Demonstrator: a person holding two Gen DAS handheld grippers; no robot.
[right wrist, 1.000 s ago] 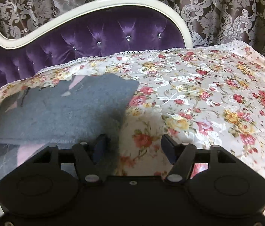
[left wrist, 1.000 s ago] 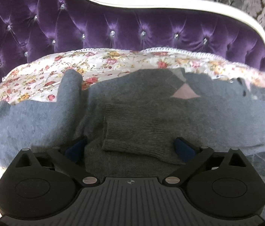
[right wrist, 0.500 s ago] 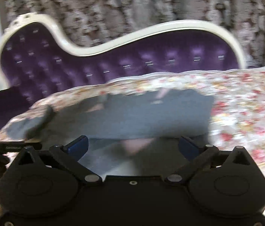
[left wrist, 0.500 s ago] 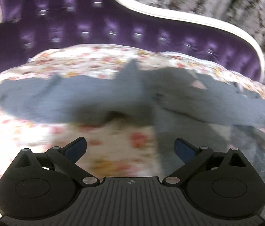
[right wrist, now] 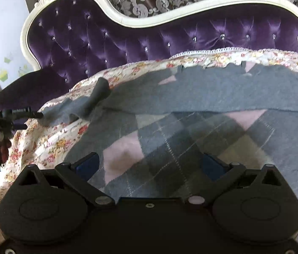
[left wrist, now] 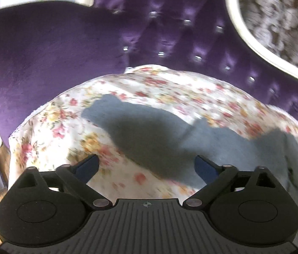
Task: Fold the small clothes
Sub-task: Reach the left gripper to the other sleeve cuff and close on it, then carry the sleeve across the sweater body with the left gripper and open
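Both tongs are spread wide and pinch nothing. Close by, the right gripper [right wrist: 150, 165] hangs over the checked front of the grey sweater [right wrist: 191, 139]; its jaws have just been opening, with only cloth lying under them. The left gripper [left wrist: 146, 166] has slid out to the side — a second ago it sat over the folded cuff, now it hangs over the flowery sheet [left wrist: 49, 131] by the stretched-out sleeve [left wrist: 140, 131], and its jaws have just been closing a little on nothing. Farther back stands the purple sofa back [right wrist: 212, 36]. My guess — the sleeve gets folded in next.
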